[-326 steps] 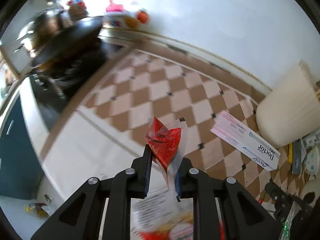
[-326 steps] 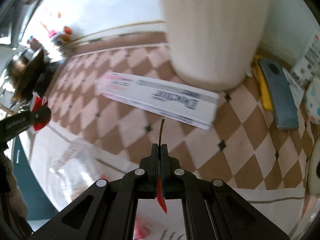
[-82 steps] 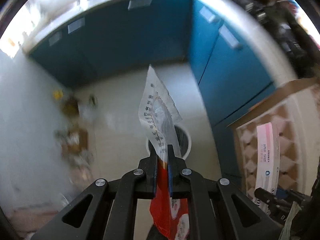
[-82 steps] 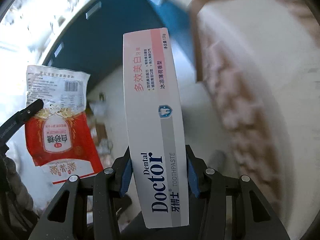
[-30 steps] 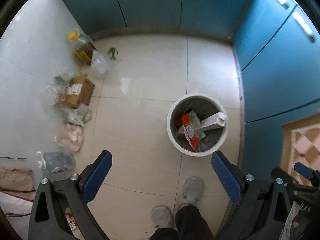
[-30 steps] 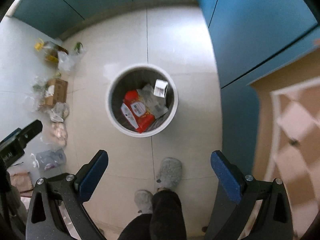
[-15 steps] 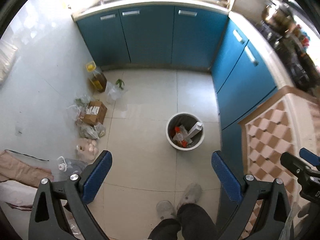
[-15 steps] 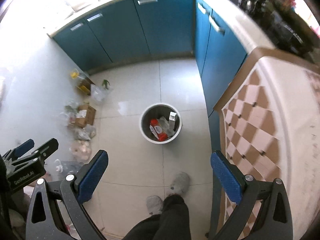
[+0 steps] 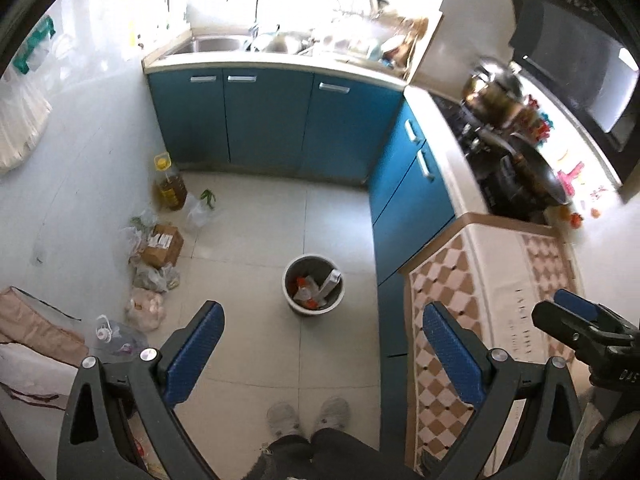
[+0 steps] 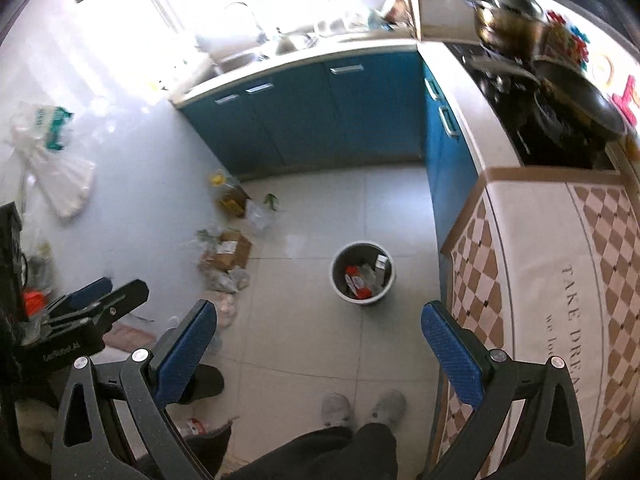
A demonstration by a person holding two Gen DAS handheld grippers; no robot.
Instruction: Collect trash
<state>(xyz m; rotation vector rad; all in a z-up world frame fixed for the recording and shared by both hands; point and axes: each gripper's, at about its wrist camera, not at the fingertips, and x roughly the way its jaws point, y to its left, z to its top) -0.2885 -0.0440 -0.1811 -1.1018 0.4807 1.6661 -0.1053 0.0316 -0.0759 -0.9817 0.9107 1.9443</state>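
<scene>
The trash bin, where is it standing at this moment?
The trash bin stands on the tiled floor near the middle of both wrist views, left of the blue cabinets and ahead of the person's shoes.

This is a home kitchen. Blue cabinets [image 9: 272, 120] with metal handles run along the far wall and turn down the right side under a pale countertop [image 9: 280, 60]. A sink [image 9: 216, 44] with a curved tap [image 9: 244, 4] sits at the far left of the counter, dishes crowded just beside it. On the right, a hob [image 9: 492, 152] carries a steel pot [image 9: 494, 88] and a dark wok [image 9: 536, 168], with a black range hood [image 9: 572, 60] above. On the pale tiled floor [image 9: 248, 280] stand a round trash bin [image 9: 314, 290], a cooking-oil bottle [image 9: 168, 184], a cardboard box [image 9: 162, 242] and bags of groceries [image 9: 154, 276] near the left wall.
</scene>
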